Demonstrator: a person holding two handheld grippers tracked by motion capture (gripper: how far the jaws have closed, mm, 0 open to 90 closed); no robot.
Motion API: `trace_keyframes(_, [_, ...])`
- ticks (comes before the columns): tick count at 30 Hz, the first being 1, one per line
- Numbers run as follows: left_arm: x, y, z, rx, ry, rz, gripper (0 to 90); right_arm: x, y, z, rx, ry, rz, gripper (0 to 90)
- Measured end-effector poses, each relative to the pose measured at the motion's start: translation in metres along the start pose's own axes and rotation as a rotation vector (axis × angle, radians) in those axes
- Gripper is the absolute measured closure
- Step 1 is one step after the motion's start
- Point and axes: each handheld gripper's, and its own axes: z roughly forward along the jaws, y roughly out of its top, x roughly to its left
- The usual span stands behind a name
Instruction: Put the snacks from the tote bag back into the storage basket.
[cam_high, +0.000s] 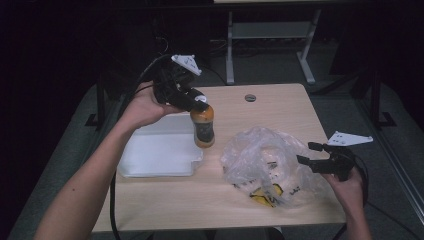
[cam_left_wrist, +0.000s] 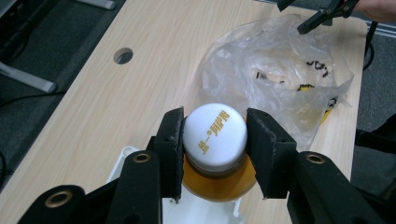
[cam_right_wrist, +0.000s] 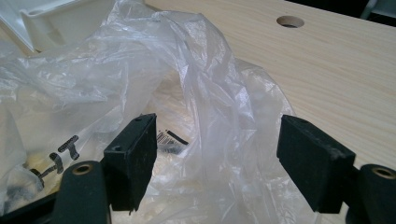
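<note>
A bottle of orange-brown liquid (cam_high: 203, 129) with a white printed cap (cam_left_wrist: 215, 135) hangs upright over the right edge of a white tray (cam_high: 155, 152). My left gripper (cam_high: 201, 103) is shut on it, and in the left gripper view (cam_left_wrist: 215, 128) both pads press the sides of the cap. A crumpled clear plastic bag (cam_high: 265, 162) with black and yellow print lies on the table's right half. My right gripper (cam_high: 305, 152) stands open at the bag's right edge. In the right gripper view (cam_right_wrist: 217, 140) its jaws are wide apart, with bag film (cam_right_wrist: 196, 84) bulging between and beyond them.
The wooden table (cam_high: 280, 105) has a round cable hole (cam_high: 250, 97) near its far edge. Cables trail from both grippers off the near side. A metal table frame (cam_high: 230, 50) stands on the dark floor beyond.
</note>
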Motion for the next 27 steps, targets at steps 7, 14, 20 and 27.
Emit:
trace_keyframes(7, [0.006,-0.017,-0.005,0.005,0.004,-0.028,58.7,0.001,0.0,0.001,0.002,0.003,0.002,28.3])
trace_keyframes(14, [0.009,-0.029,-0.01,0.009,0.013,-0.041,58.7,0.001,0.0,0.002,0.004,0.004,0.004,28.3])
trace_keyframes(20, [0.014,-0.045,-0.01,0.031,0.015,-0.07,58.7,0.001,0.0,0.003,0.006,0.003,0.001,28.3])
trace_keyframes(27, [0.018,-0.057,-0.012,0.026,0.026,-0.09,58.7,0.002,0.0,0.003,0.009,0.007,0.001,28.3])
